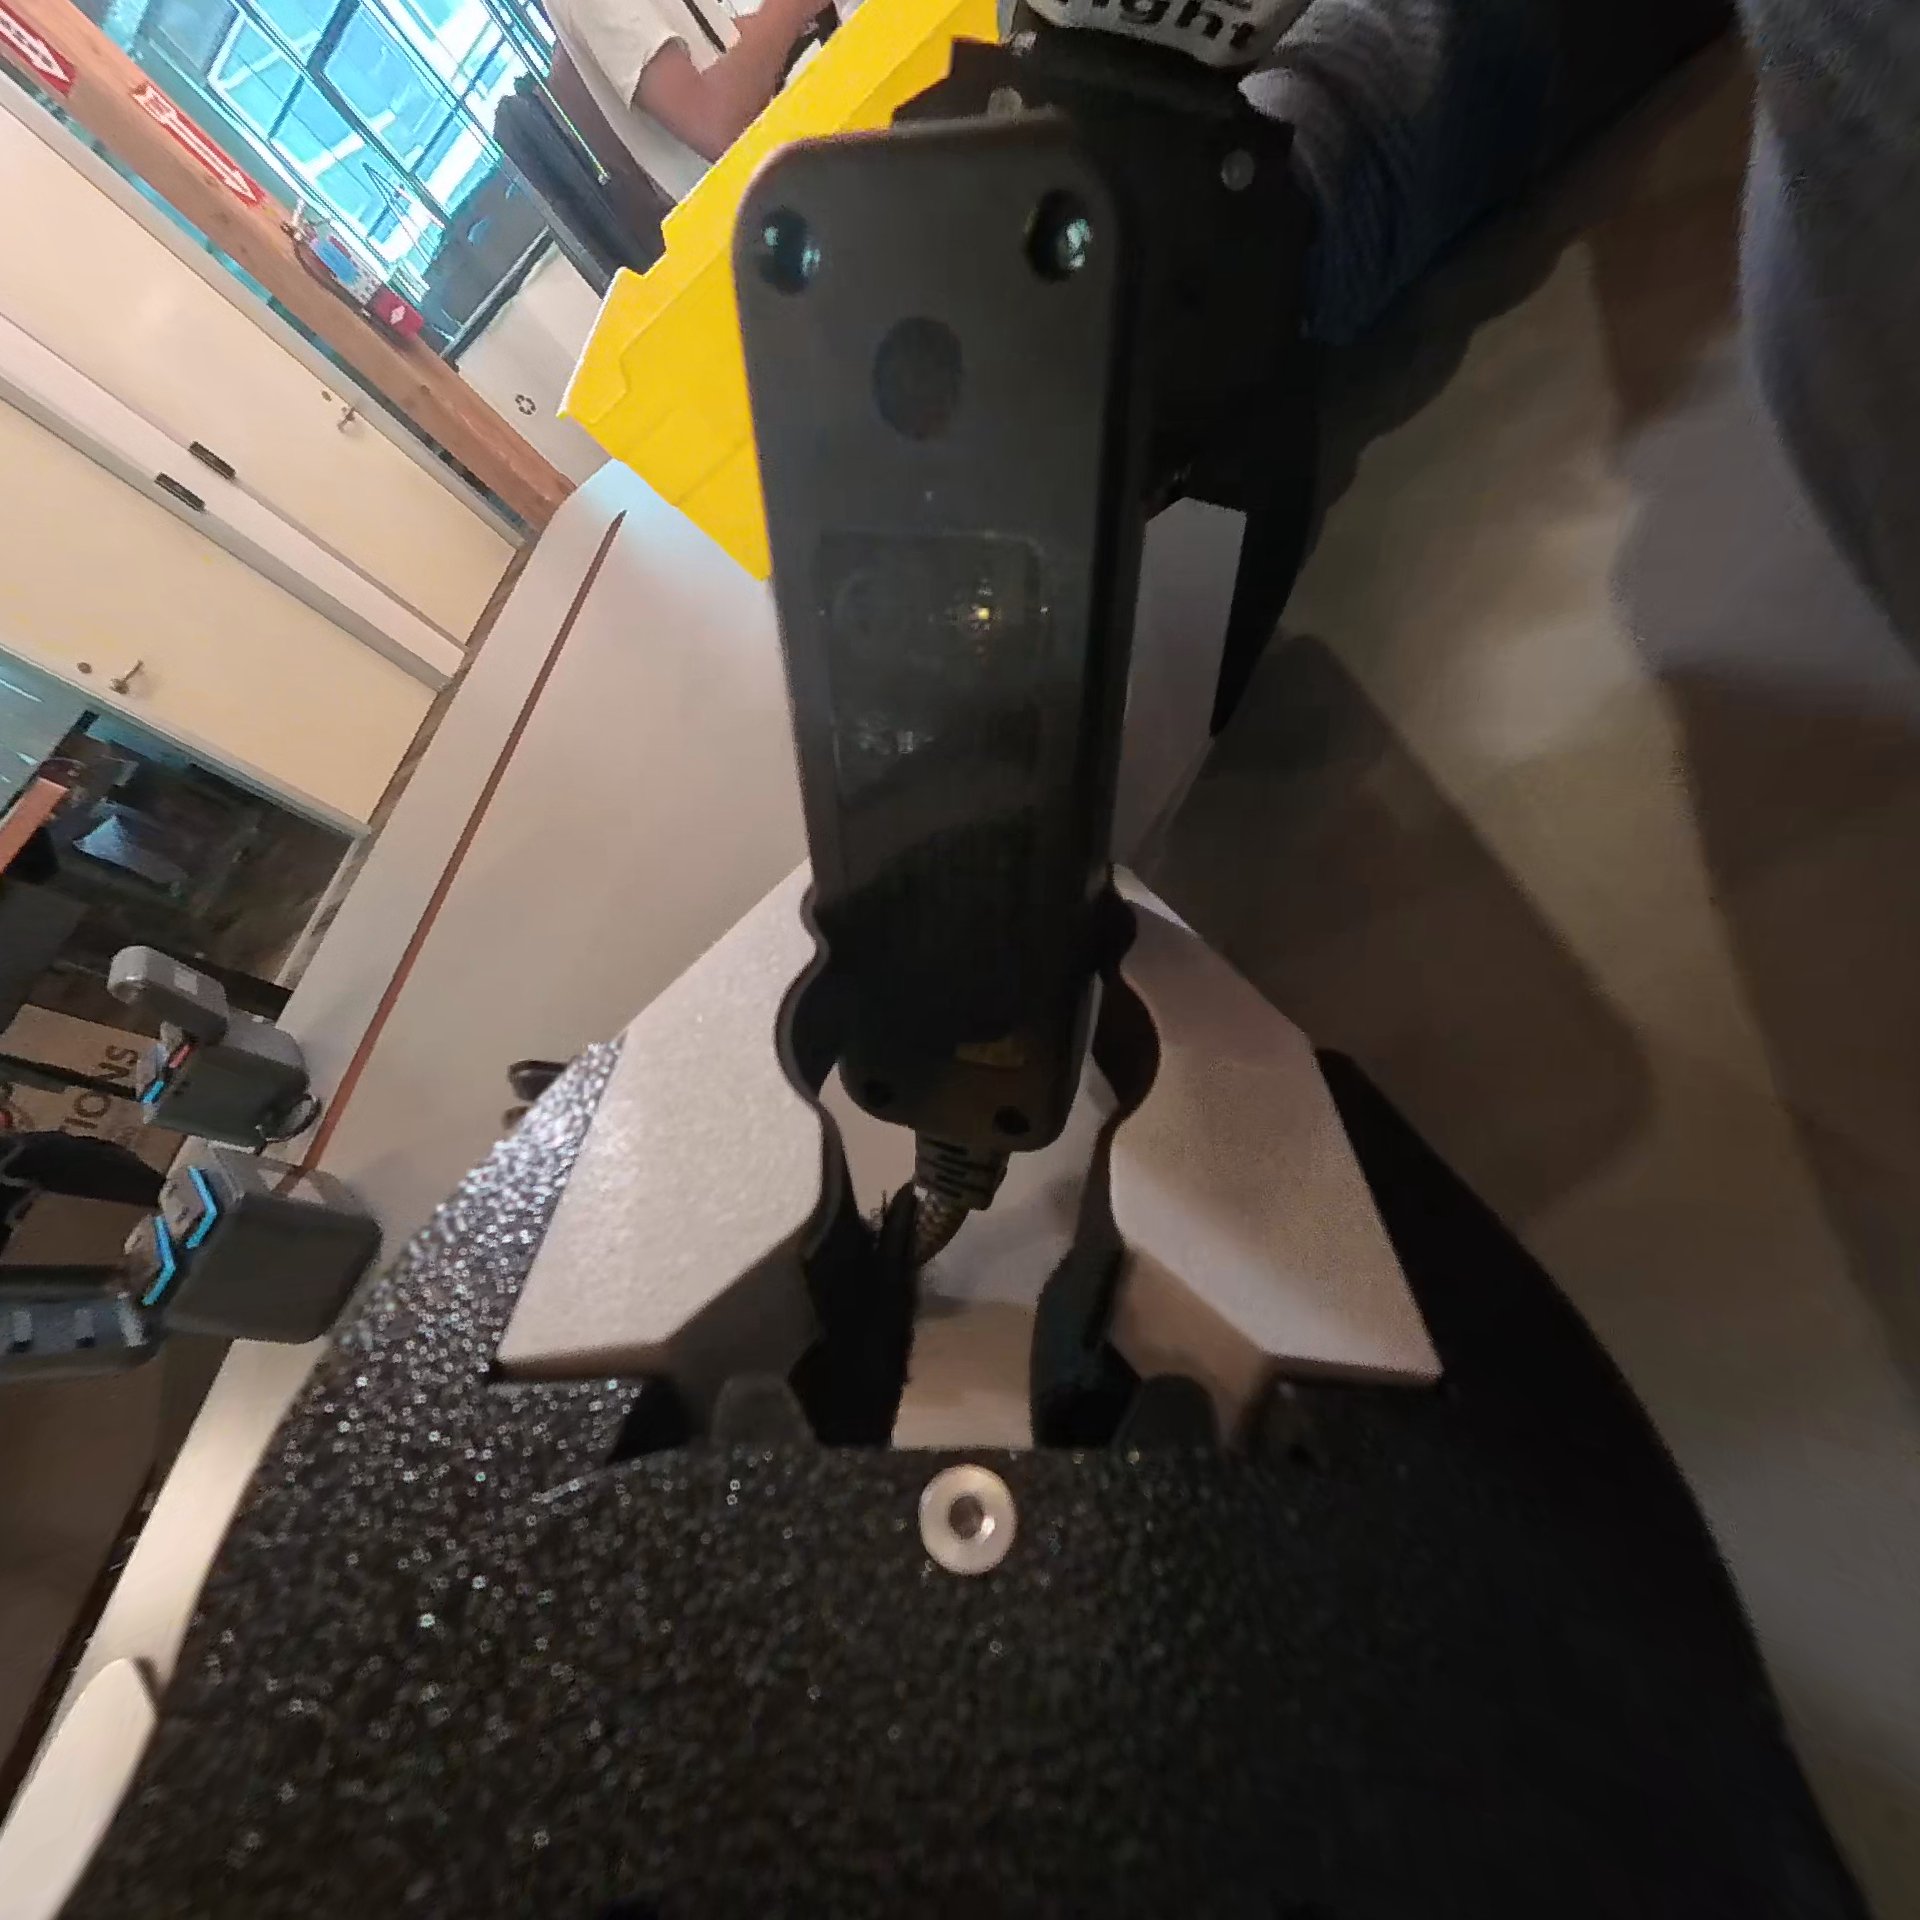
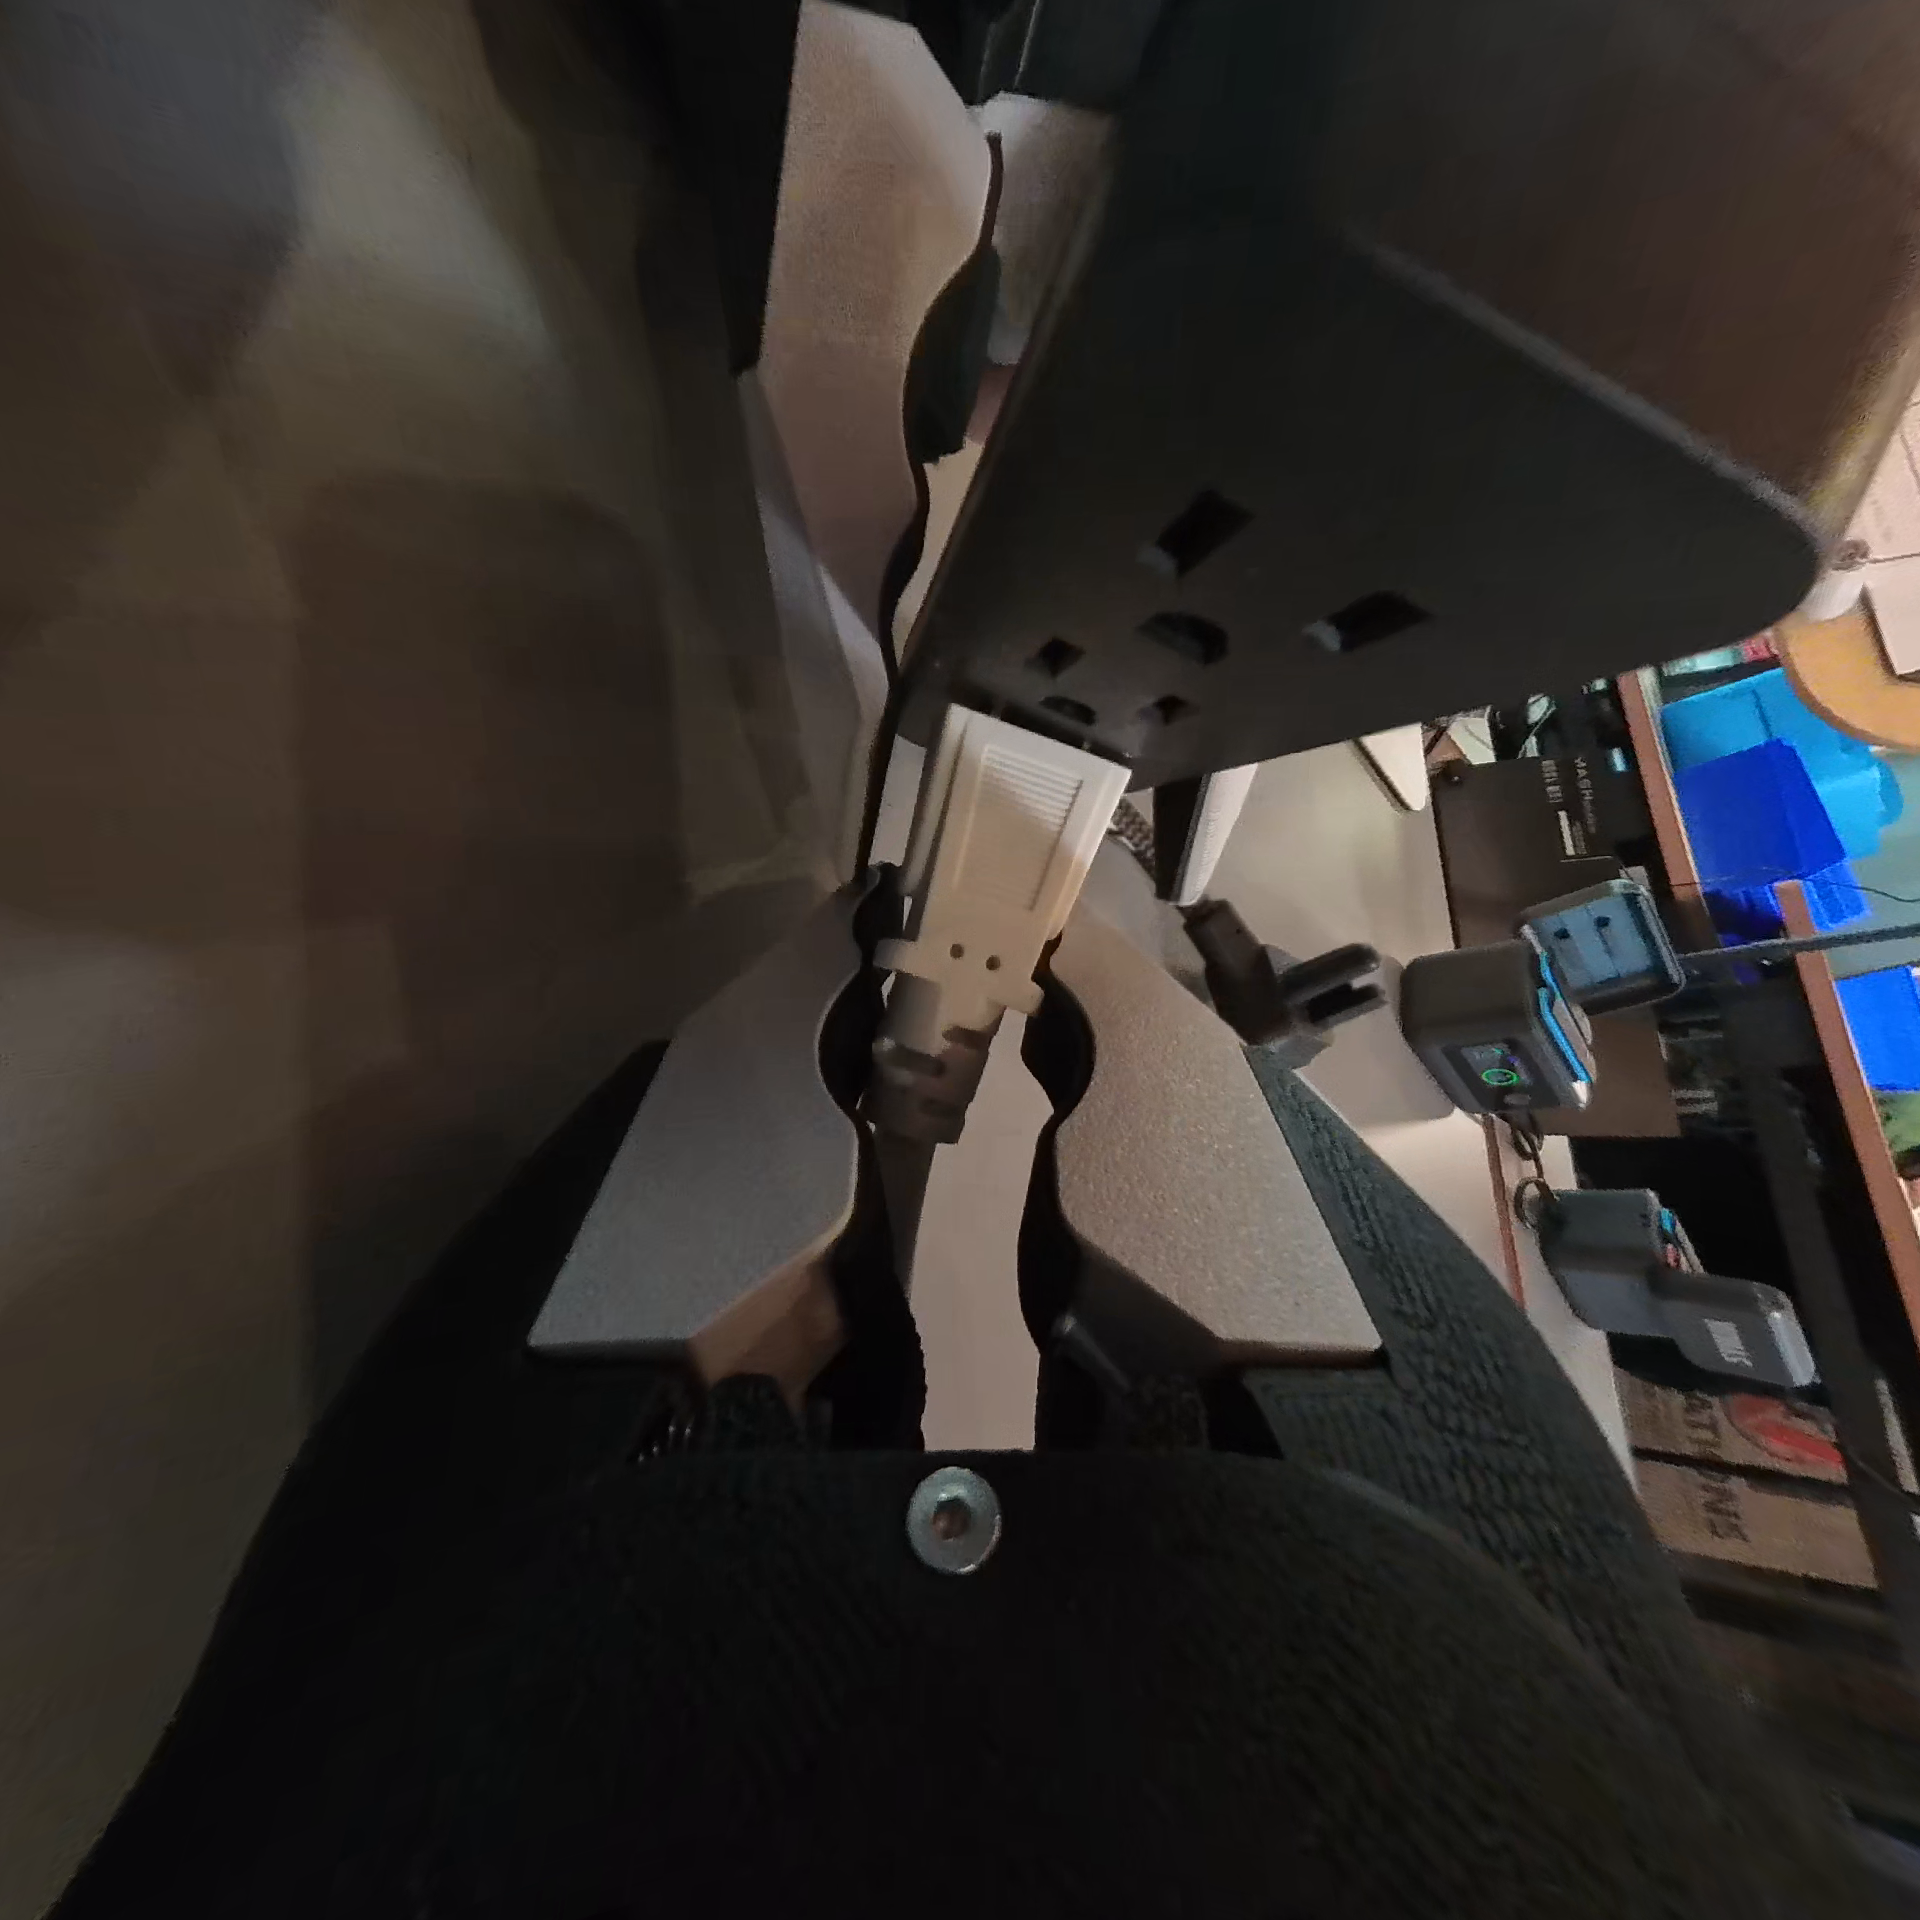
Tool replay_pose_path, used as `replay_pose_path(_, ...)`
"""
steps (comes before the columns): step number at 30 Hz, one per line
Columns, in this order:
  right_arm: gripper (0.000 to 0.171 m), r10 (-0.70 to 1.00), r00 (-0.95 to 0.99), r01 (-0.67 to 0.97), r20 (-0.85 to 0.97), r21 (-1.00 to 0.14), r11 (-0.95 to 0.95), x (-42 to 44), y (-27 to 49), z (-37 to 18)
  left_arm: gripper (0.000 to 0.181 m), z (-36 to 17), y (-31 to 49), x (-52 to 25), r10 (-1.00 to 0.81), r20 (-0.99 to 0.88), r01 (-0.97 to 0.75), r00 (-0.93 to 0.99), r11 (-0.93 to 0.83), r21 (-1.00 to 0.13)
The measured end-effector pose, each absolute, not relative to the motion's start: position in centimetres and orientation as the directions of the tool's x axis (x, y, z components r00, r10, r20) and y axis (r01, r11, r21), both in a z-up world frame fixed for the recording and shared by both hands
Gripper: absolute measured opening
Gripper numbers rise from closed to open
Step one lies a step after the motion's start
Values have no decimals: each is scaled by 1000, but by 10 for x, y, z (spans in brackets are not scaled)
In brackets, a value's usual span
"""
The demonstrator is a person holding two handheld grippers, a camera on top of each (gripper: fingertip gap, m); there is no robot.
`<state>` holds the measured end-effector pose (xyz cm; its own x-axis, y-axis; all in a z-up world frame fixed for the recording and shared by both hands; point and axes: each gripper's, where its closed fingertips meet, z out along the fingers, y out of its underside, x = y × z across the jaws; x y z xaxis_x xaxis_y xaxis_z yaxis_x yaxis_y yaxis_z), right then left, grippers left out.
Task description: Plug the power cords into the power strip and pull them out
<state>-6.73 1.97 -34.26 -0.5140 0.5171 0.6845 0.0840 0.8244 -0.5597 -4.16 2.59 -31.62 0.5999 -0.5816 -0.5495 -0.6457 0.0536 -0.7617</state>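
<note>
- The left hand-held gripper (image 1: 961, 1003) is clamped on the cord end of the black power strip (image 1: 935, 582), which it holds up off the tabletop (image 1: 665, 665).
- The right hand-held gripper (image 2: 951, 1023) pinches a white plug (image 2: 992, 842) whose front end meets the strip's socket face, just ahead of its fingers.
- Judged from this, one cord is at the socket, either going in or coming out; I cannot tell how deep it sits.
- No other cords show.
</note>
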Motion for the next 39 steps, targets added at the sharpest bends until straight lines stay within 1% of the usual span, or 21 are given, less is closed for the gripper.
replay_pose_path(10, 22, 555, -525, 101, 645, -600, 793, -61, 21, -345, 49, -320, 26, -39, -603, -495, -612, 626, 14, -791)
replay_pose_path(11, 12, 553, -514, 127, 656, -579, 805, -59, 30, -347, 47, -318, 27, -44, -584, -497, -608, 642, 7, -794)
replay_pose_path(12, 0, 554, -458, 172, 695, -542, 822, -56, 58, -346, 46, -314, 29, -64, -554, -457, -567, 696, -34, -823)
replay_pose_path(13, 0, 608, -439, 174, 662, -601, 780, -52, 70, -339, 46, -311, 30, -77, -569, -289, -419, 770, -108, -902)
replay_pose_path(14, 0, 662, -440, 200, 607, -652, 731, -53, 66, -335, 46, -304, 29, -76, -580, -222, -350, 784, -117, -929)
replay_pose_path(16, 0, 600, -454, 192, 659, -586, 788, -53, 69, -345, 46, -307, 29, -74, -567, -333, -445, 754, -67, -893)
replay_pose_path(17, 0, 589, -450, 192, 671, -571, 798, -54, 70, -346, 46, -307, 29, -74, -558, -364, -469, 745, -52, -882)
replay_pose_path(18, 5, 589, -423, 176, 689, -575, 799, -56, 71, -340, 46, -304, 30, -76, -552, -370, -464, 747, -35, -885)
replay_pose_path(19, 19, 612, -381, 160, 693, -602, 782, -58, 73, -330, 46, -303, 32, -81, -541, -363, -455, 759, -41, -890)
replay_pose_path(20, 29, 652, -363, 157, 666, -646, 747, -58, 75, -324, 47, -303, 34, -85, -530, -347, -437, 774, -50, -898)
replay_pose_path(23, 48, 766, -363, 131, 530, -785, 605, -60, 68, -310, 46, -307, 38, -91, -516, -366, -458, 775, -58, -887)
replay_pose_path(25, 58, 788, -349, 120, 506, -810, 574, -64, 65, -309, 46, -310, 39, -90, -524, -374, -473, 765, -64, -879)
replay_pose_path(27, 65, 763, -299, 96, 573, -778, 621, -68, 68, -307, 46, -307, 38, -91, -535, -347, -445, 770, -62, -893)
replay_pose_path(28, 66, 741, -271, 68, 614, -756, 651, -69, 68, -305, 47, -305, 39, -92, -543, -317, -417, 777, -67, -907)
replay_pose_path(30, 65, 682, -232, 14, 694, -698, 716, -70, 65, -303, 47, -301, 38, -91, -569, -277, -375, 775, -59, -925)
replay_pose_path(32, 61, 610, -222, -4, 760, -627, 779, -71, 63, -306, 52, -298, 38, -92, -563, -288, -370, 775, -35, -928)
replay_pose_path(36, 60, 517, -209, -35, 830, -535, 844, -71, 59, -309, 68, -293, 38, -93, -527, -349, -396, 775, 25, -918)
replay_pose_path(39, 59, 450, -180, -52, 875, -465, 884, -71, 57, -308, 88, -286, 37, -93, -504, -365, -386, 783, 67, -920)
